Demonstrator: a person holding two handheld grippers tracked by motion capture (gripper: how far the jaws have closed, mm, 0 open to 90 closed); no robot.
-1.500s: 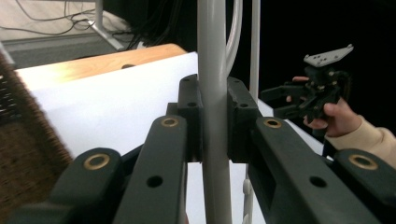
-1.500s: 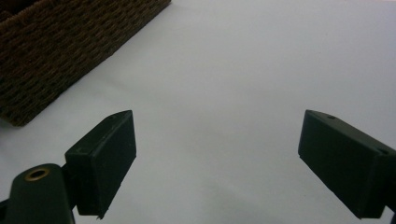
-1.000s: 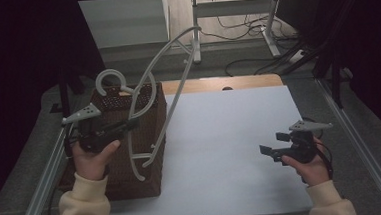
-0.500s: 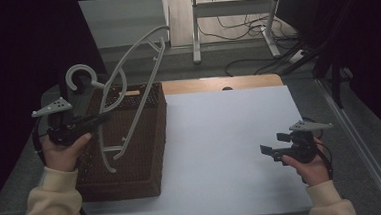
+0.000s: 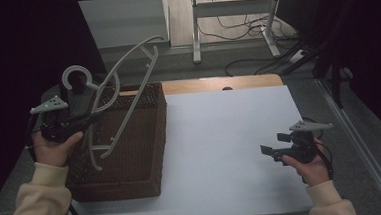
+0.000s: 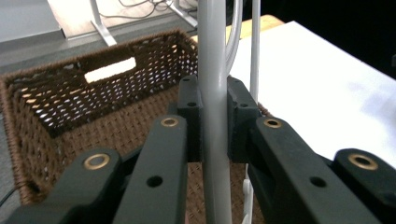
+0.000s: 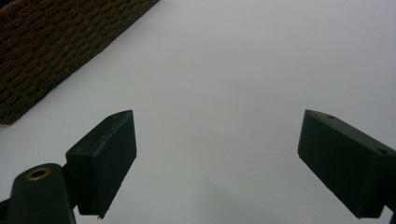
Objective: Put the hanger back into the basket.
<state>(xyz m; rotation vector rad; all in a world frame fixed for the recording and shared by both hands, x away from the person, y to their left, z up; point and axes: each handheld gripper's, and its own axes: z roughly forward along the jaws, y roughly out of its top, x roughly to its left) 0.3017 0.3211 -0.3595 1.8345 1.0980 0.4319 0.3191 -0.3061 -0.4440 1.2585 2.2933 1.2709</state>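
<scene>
High view first: the left gripper point(image 5: 91, 119) is up over the left edge of the basket point(image 5: 136, 156), and it's pinching a grey hanger point(image 5: 127, 86). The hanger is in the air, tilted, hook end up near the gripper's grey plate and the long arm reaching up and back to the right, past the basket's far rim. Its lower bar hangs down over the inside of the basket; can't tell if it touches the weave. The basket itself is brown wicker and sits on the left part of the white table point(image 5: 220, 135). The right gripper point(image 5: 269, 152) is well apart from all that, low over the right side of the table, nothing in it, jaws apart.

Left gripper view: the jaws are pressed onto one grey bar of the hanger point(image 6: 214, 93), which runs straight up the middle between the two black pads. Two more thin bars of the hanger run up just behind, to the right. Below and behind is the basket point(image 6: 70, 107), open side up, with a handle slot in its far wall. The white table point(image 6: 317, 79) is off to the right.

Right gripper view: the jaws are spread wide with just bare white table point(image 7: 219, 79) between them. A corner of the basket point(image 7: 56, 42) sits top left, well clear of the gripper.
</scene>
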